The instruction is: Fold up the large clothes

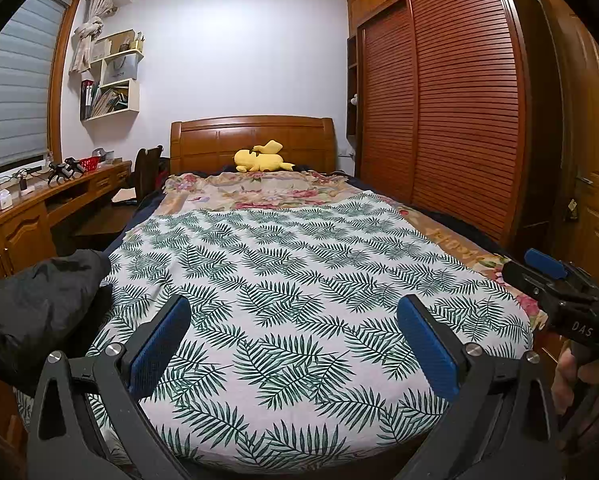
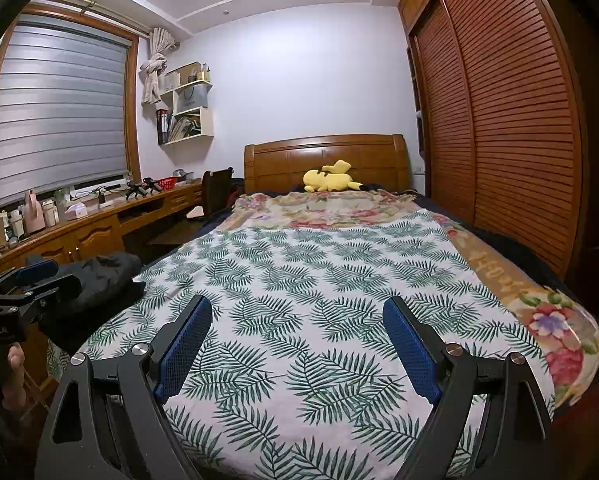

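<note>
Blue-padded fingers (image 1: 161,344) of the left gripper (image 1: 295,344) are spread wide above the leaf-print sheet (image 1: 299,280), nothing gripped. Black clothing (image 1: 39,296) is bunched at the bed's left edge.

From the right wrist, the right gripper (image 2: 299,344) is likewise held released over the sheet, the black clothing (image 2: 99,284) lying beside the left gripper (image 2: 35,276).

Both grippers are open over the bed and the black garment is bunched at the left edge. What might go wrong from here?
1. The black garment sits bunched at the bed's left edge, so a loose pinch may drag it off.
2. The leaf-print sheet lies under it; the left gripper might catch both layers.
3. The right gripper hovers near the left one; reaching across risks a collision.
</note>
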### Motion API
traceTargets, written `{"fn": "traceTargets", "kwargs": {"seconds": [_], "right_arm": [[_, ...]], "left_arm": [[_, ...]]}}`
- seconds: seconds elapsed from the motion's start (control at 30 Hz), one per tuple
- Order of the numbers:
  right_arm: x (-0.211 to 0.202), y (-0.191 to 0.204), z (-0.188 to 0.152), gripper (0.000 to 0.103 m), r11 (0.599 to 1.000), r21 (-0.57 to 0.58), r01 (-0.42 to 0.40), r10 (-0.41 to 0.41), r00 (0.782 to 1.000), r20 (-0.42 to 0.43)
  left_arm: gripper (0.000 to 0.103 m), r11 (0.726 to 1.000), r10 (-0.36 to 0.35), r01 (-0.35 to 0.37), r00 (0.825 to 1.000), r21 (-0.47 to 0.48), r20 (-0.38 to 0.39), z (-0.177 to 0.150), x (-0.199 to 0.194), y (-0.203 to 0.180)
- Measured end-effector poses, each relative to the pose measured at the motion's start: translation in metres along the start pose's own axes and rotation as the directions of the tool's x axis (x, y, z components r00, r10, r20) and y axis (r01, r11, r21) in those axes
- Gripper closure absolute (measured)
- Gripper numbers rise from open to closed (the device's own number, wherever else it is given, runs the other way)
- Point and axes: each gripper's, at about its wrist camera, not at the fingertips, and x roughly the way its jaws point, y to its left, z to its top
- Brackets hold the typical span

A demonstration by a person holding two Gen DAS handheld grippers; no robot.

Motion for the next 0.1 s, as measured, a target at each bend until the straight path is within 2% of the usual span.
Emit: {"fn": "traceTargets", "kwargs": {"seconds": [0.1], "right_arm": [[0.0002,-0.0003,0.0001,0.015,1.0,0.002,-0.002,0.002,1.0,-0.001]], "left_arm": [[0.0,1.0,0.001,-0.001,1.0,-0.001,-0.001,-0.0005,-0.0003,0.001]]}}
